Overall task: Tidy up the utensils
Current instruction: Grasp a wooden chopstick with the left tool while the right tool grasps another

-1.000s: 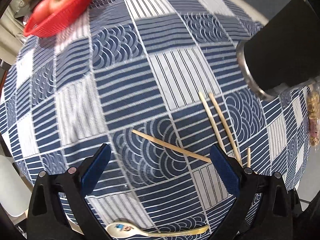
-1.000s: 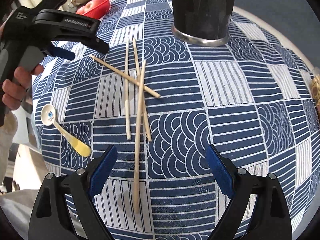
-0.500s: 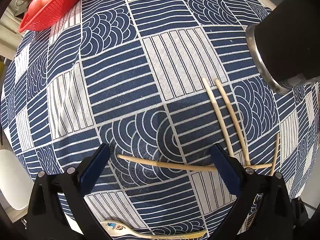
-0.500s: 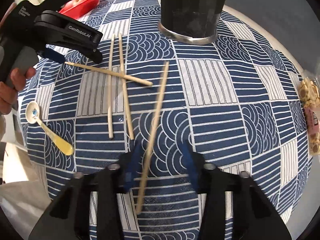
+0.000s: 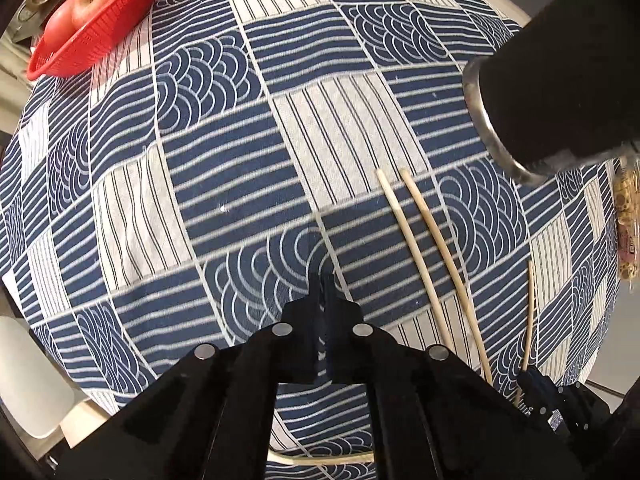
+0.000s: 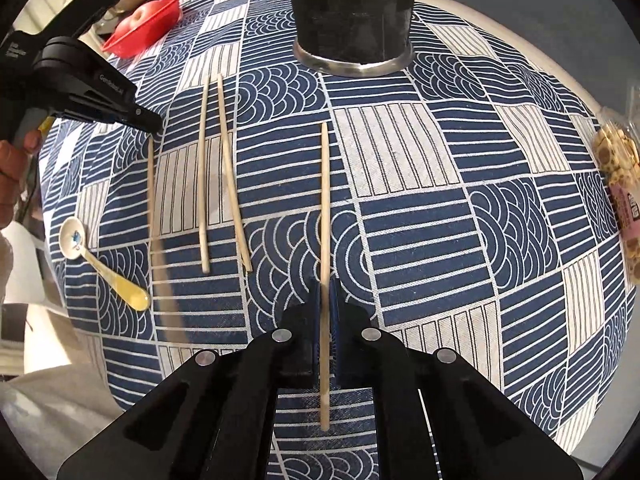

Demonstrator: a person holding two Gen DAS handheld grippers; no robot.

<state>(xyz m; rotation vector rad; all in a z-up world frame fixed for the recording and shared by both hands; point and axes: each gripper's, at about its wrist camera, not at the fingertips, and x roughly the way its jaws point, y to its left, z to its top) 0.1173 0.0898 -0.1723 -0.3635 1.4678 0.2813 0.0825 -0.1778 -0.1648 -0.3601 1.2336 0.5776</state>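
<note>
We see the right gripper [image 6: 325, 300] at lower centre of its own view with its jaws clamped on one chopstick [image 6: 325, 216], which runs straight up the frame between the blue pads and sticks out below them. The left gripper [image 6: 154, 126], at the upper left of that view, has its jaws together, and a second chopstick [image 6: 150, 200] hangs down from its tip; in the left wrist view the same gripper [image 5: 324, 280] shows its pads closed at lower centre, though there we cannot tell what they pinch. We count four chopsticks in all: the two held and a loose pair [image 6: 218, 176] lying side by side on the blue patterned tablecloth [image 6: 440, 208], left of centre. We count one ceramic spoon [image 6: 102, 266] at the left edge, one black cylindrical holder [image 6: 352, 12] at top centre, one red basket [image 5: 92, 28] holding two apples [image 5: 90, 2] at upper left, and one snack packet [image 6: 618, 184] at the right edge.
</note>
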